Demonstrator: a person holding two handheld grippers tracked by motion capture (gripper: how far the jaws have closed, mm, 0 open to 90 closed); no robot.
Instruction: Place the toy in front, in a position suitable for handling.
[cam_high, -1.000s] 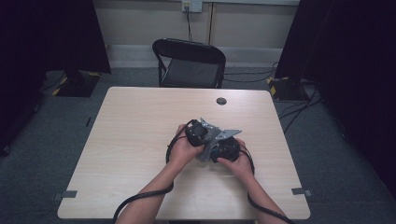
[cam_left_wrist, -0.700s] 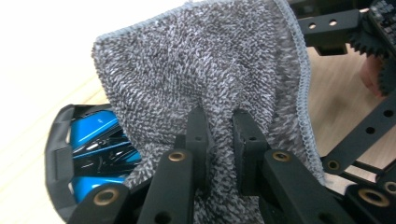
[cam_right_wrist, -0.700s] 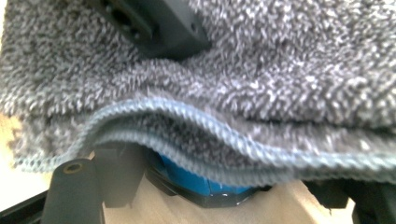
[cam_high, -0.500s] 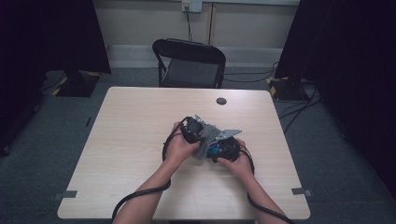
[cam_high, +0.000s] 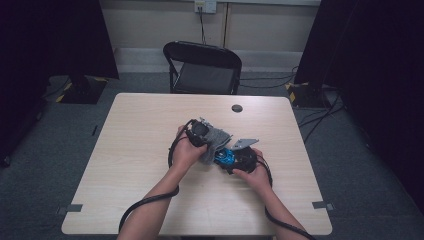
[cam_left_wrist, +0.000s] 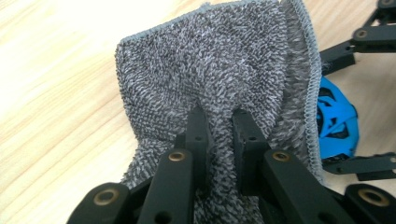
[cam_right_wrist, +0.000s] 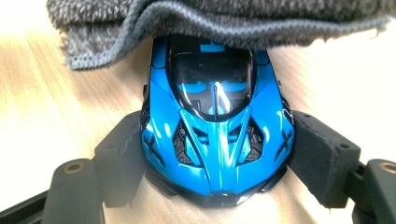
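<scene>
A blue toy car (cam_right_wrist: 217, 140) rests on the wooden table (cam_high: 140, 125), and my right gripper (cam_right_wrist: 217, 154) is shut on it, one pad against each side. A grey terry cloth (cam_left_wrist: 210, 65) drapes over the car's far end (cam_right_wrist: 210, 18). My left gripper (cam_left_wrist: 218, 116) is shut on a fold of that cloth. Beside the cloth, the left gripper view shows the car (cam_left_wrist: 336, 116) between the right gripper's fingers (cam_left_wrist: 355, 42). From above, the left gripper (cam_high: 200, 131) lies up and left of the right gripper (cam_high: 235, 159), with the cloth (cam_high: 216, 139) between them.
A small black round thing (cam_high: 237, 108) lies near the table's far edge. A black folding chair (cam_high: 202, 65) stands behind the table. Cables trail from both grippers off the near edge.
My left hand has drawn the cloth a little to the left and away from me across the car. The right hand and the car have kept still.
</scene>
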